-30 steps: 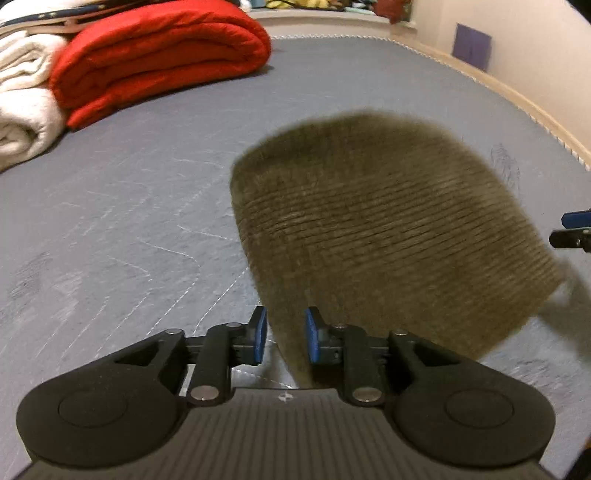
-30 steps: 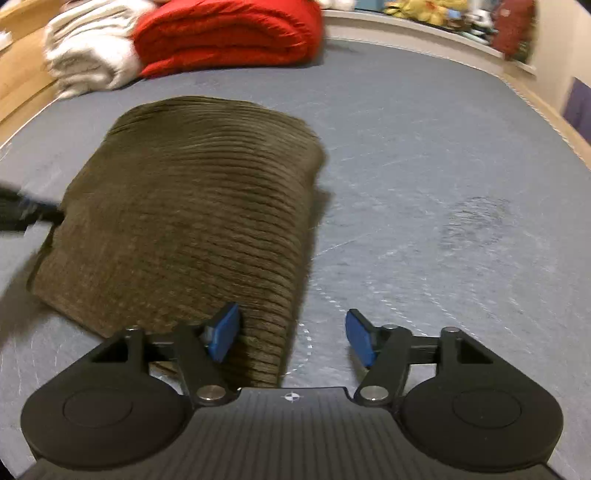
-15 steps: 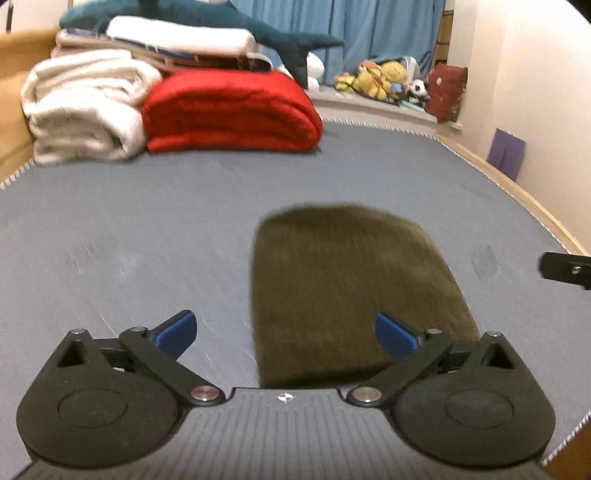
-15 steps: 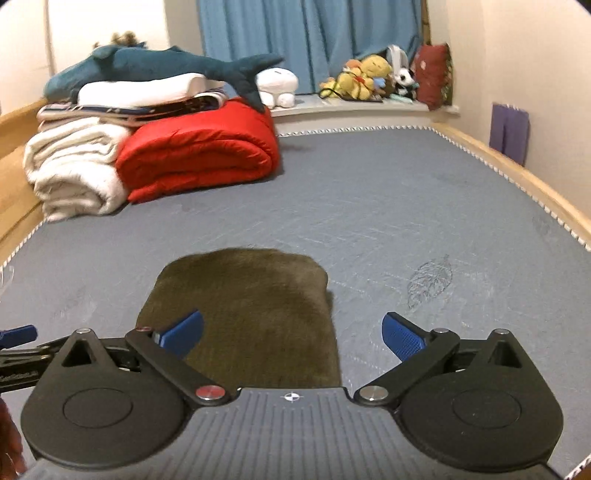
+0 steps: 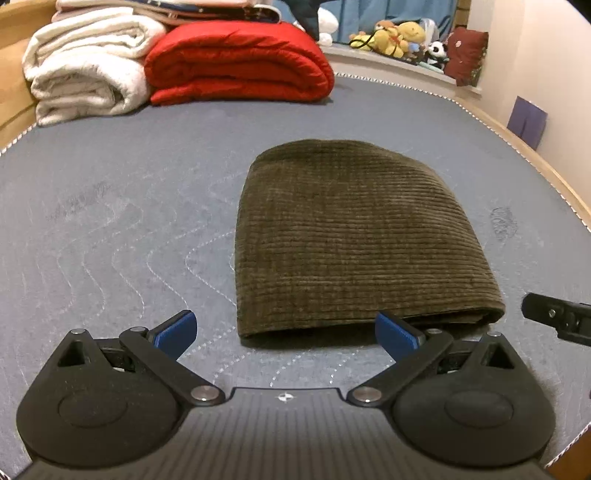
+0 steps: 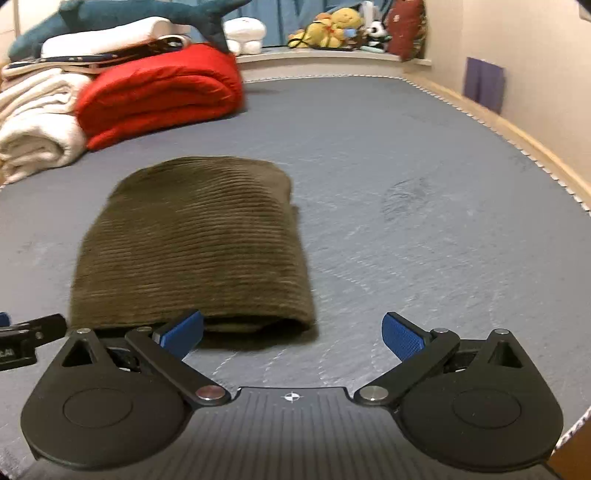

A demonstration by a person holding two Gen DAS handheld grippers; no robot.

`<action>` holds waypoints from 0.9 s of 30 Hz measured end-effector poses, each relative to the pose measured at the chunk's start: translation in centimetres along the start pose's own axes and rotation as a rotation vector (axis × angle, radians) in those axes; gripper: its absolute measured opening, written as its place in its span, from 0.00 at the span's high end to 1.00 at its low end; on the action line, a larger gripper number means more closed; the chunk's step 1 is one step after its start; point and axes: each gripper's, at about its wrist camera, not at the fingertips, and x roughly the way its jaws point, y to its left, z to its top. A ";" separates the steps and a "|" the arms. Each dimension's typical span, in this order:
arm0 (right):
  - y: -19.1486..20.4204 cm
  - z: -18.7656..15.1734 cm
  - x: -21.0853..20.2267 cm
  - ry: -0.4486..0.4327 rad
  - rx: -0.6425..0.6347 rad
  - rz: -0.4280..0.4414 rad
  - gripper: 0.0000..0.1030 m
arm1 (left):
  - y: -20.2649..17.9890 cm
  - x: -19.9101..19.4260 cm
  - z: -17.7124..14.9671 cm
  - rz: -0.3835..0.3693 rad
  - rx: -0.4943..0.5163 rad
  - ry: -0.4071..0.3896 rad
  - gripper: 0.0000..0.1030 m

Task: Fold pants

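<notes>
The olive-brown corduroy pants [image 5: 354, 236] lie folded into a compact rectangle on the grey mattress [image 5: 110, 221]; they also show in the right wrist view [image 6: 195, 251]. My left gripper [image 5: 286, 332] is open and empty, just in front of the bundle's near edge. My right gripper [image 6: 291, 334] is open and empty, in front of the bundle's near right corner. Its left fingertip overlaps the near edge in the image. Each gripper's tip shows at the other view's side.
A folded red quilt [image 5: 236, 62] and white blankets [image 5: 85, 66] are stacked at the far left of the mattress. Plush toys [image 5: 402, 33] sit on the far ledge. A wooden bed edge [image 5: 535, 162] and wall run along the right.
Both grippers opened wide, let go of the pants and pulled back from them. The folded bundle now lies still on the mattress.
</notes>
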 end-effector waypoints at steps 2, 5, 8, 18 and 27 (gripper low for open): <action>0.2 0.2 0.0 0.005 0.018 0.030 0.01 | -0.1 -0.1 -0.2 -0.009 0.004 0.003 0.00; 1.2 0.2 -0.4 0.003 -0.020 0.074 0.01 | -0.3 -0.1 -0.5 -0.021 0.014 -0.002 0.00; 2.4 0.0 -0.8 -0.013 -0.074 0.081 0.01 | 0.0 0.4 -0.8 -0.006 0.009 0.005 0.00; 3.3 -0.2 -1.2 0.003 -0.118 0.080 0.01 | -0.3 0.6 -1.1 -0.025 0.008 0.015 0.00; 3.6 -0.5 -1.2 0.002 -0.149 0.066 0.01 | -0.6 0.6 -1.3 -0.033 0.019 0.019 0.00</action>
